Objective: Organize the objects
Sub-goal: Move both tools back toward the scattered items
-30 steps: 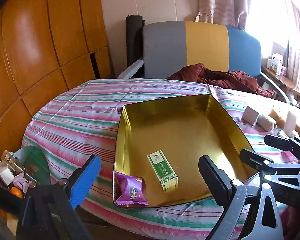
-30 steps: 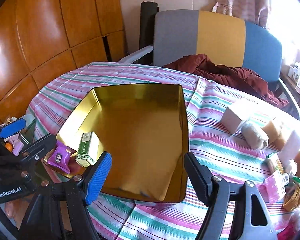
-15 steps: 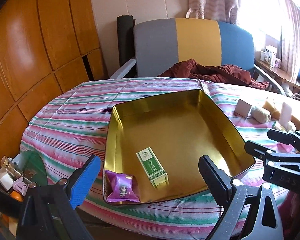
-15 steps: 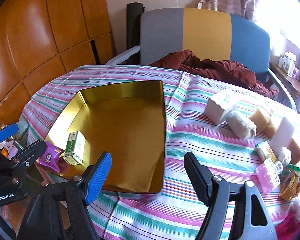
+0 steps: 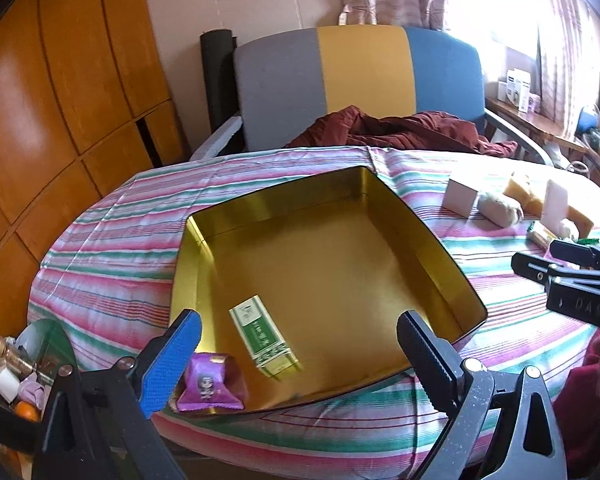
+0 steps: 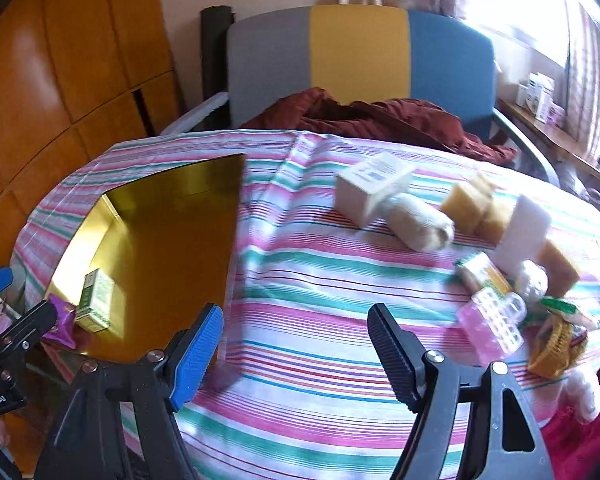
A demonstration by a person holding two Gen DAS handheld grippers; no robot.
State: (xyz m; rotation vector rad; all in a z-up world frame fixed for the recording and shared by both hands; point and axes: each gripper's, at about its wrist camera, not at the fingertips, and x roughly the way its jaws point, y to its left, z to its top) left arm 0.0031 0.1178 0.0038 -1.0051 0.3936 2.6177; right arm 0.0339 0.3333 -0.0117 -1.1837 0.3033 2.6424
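Observation:
A gold tin tray (image 5: 416,216) (image 6: 236,200) lies on the striped tablecloth. In it lie a green-and-white box (image 5: 264,336) (image 6: 96,300) and a purple candy packet (image 5: 210,386) (image 6: 60,320) near its front left corner. My left gripper (image 5: 296,356) is open and empty above the tray's front edge. My right gripper (image 6: 296,348) is open and empty over bare cloth right of the tray. To its right lie loose items: a white box (image 6: 370,190), a beige roll (image 6: 420,222), yellow sponges (image 6: 472,204), a white block (image 6: 520,232), a pink pill case (image 6: 494,326).
A chair (image 5: 360,80) with a dark red cloth (image 5: 400,128) stands behind the table. A small bin with odds and ends (image 5: 12,376) sits at the left below the table edge. A woven yellow item (image 6: 552,348) lies at the far right. Wooden panels line the left wall.
Both grippers have swung to the right. The right wrist view now faces the loose items instead of the tray. Both stay open.

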